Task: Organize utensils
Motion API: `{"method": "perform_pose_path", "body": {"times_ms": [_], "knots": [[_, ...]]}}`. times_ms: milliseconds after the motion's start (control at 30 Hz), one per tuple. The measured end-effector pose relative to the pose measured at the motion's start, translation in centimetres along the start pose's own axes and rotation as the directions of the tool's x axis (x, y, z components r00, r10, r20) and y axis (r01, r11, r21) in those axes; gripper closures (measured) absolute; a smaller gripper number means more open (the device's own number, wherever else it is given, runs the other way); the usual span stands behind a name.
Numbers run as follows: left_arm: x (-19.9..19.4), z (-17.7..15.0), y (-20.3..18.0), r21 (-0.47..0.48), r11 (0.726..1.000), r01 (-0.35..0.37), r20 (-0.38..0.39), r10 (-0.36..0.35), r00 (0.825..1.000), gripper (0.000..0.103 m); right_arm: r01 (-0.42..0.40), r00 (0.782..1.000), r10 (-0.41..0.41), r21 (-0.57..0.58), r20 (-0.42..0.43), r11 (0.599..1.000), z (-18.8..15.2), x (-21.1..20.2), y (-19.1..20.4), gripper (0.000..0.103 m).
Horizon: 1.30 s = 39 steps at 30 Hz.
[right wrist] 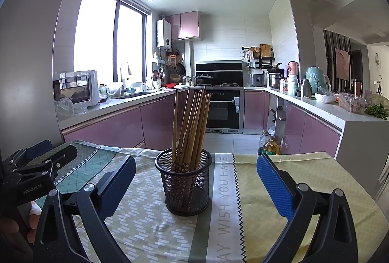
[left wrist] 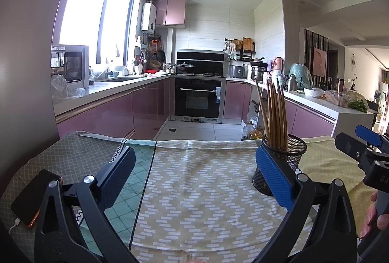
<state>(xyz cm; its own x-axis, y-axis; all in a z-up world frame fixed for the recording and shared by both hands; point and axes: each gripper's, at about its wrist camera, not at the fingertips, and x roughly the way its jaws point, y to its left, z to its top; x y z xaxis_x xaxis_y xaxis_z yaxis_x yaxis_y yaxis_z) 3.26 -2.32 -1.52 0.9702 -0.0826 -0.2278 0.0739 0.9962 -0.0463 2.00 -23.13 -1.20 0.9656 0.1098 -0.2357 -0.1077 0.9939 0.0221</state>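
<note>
A black mesh holder (right wrist: pixel 186 184) stands on the patterned tablecloth (right wrist: pixel 291 180) with several wooden chopsticks (right wrist: pixel 192 127) upright in it. My right gripper (right wrist: pixel 195 180) is open and empty, its jaws wide either side of the holder, a little nearer me, not touching it. In the left wrist view the holder (left wrist: pixel 289 153) sits behind my right finger, with the chopsticks (left wrist: pixel 273 112) rising from it. My left gripper (left wrist: pixel 194 173) is open and empty over the cloth, left of the holder. Each gripper shows at the edge of the other's view: right (left wrist: pixel 364 148), left (right wrist: pixel 36 165).
A phone (left wrist: pixel 34 197) on a charging cable lies at the table's left edge. The table's far edge (left wrist: pixel 194 141) drops to the kitchen floor, where oil bottles (right wrist: pixel 269 144) stand. Pink cabinets, an oven and cluttered counters lie beyond.
</note>
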Motion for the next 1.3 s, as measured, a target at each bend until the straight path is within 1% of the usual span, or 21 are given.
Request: {"method": "perform_pose_path", "body": {"times_ms": [1300], "knots": [[0.0,-0.29,0.01,0.002,1.0,-0.004,-0.009,0.004,1.0,0.006,0.002,1.0,-0.002,0.018,-0.003,1.0,-0.41,0.26,-0.39,0.007]]}}
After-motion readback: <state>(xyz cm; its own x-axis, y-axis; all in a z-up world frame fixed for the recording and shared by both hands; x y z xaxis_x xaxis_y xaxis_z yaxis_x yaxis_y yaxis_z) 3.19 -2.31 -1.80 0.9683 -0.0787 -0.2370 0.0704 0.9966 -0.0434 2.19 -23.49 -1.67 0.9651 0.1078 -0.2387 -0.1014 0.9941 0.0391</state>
